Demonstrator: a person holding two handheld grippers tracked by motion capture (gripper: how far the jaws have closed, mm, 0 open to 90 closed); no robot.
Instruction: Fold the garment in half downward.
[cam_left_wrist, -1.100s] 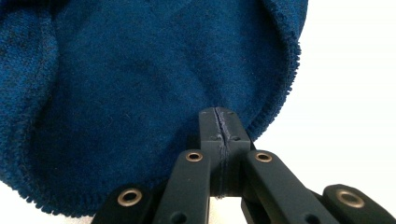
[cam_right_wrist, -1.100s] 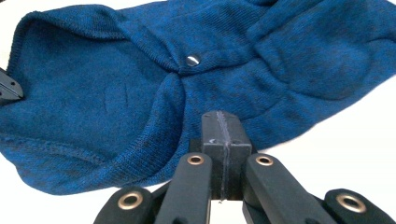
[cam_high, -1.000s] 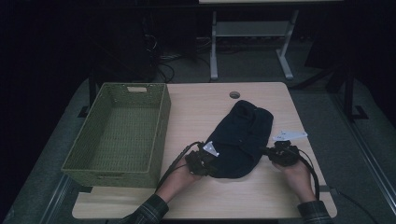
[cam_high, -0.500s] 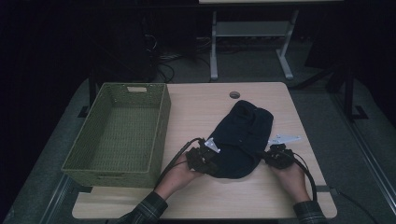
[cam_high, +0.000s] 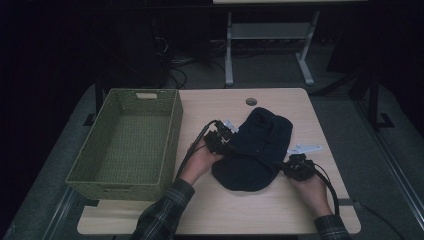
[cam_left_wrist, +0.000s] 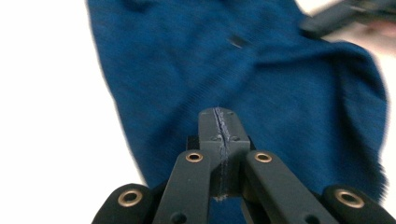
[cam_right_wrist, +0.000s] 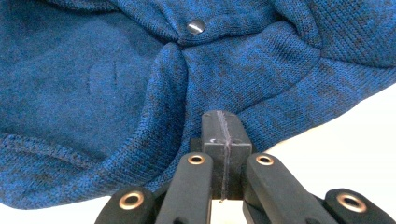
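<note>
Folding step: blue sweater lies mid-table, right of the green basket. My left gripper and right gripper are both pinched tight, no cloth visibly caught. Next I need a real bite on the near hem before lifting.

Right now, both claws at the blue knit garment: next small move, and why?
Probably carry the left claw on across the blue knit garment toward the right claw to fold it. Both claws look shut at the garment's opposite edges, though whether fabric is pinched is hard to tell. The green basket sits beside it, and the garment lies too spread out to drop in neatly.
</note>
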